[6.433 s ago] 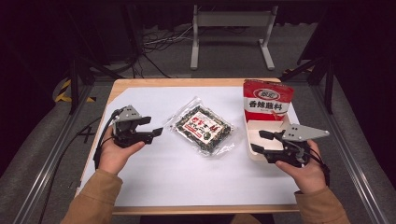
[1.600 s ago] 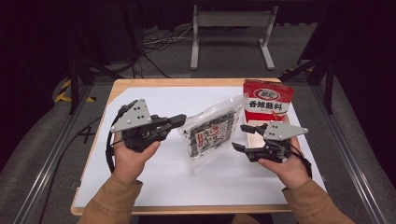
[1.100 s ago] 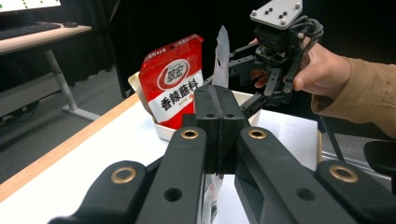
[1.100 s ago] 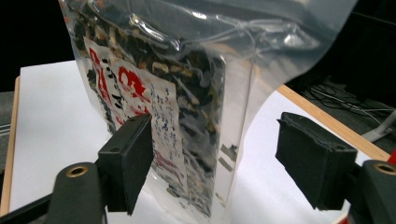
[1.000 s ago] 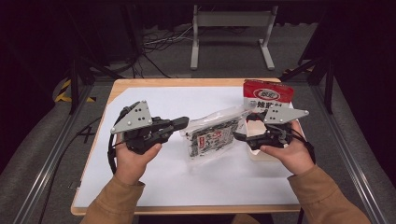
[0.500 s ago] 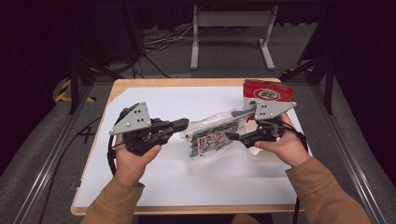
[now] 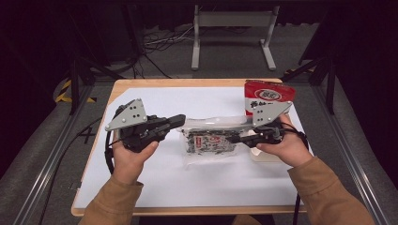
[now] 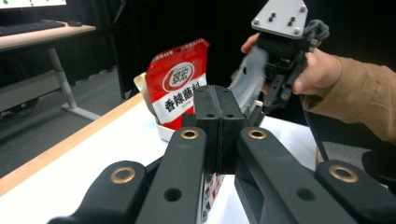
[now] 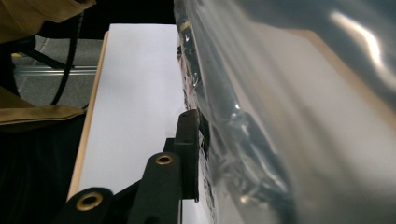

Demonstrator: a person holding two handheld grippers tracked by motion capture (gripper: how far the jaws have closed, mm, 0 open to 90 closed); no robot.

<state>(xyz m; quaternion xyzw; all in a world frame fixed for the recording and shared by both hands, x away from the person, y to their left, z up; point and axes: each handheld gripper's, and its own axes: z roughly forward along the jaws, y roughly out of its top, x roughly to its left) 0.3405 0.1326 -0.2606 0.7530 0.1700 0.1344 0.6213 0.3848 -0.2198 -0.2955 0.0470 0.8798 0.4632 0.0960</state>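
A clear plastic bag (image 7: pixel 211 140) of dark snacks with a red label hangs level over the middle of the table, stretched between both grippers. My left gripper (image 7: pixel 180 120) is shut on its upper left corner. In the left gripper view the pads (image 8: pixel 217 116) are pressed together, and the bag (image 8: pixel 210 186) shows just beneath them. My right gripper (image 7: pixel 234 139) sits at the bag's right edge, its jaws having just been closing with the film between them. In the right gripper view one pad (image 9: pixel 189 140) presses against the bag (image 9: pixel 261 116); the film hides the other.
A red pouch (image 7: pixel 267 96) with white lettering stands upright at the back right in a small white tray (image 7: pixel 263 157). It also appears in the left gripper view (image 8: pixel 180 84). A white sheet (image 7: pixel 141 187) covers the wooden tabletop. Metal rails flank the table.
The right gripper has moved left from beside the red pouch to the bag's right edge and closed there. The left gripper has kept still, holding the bag up.
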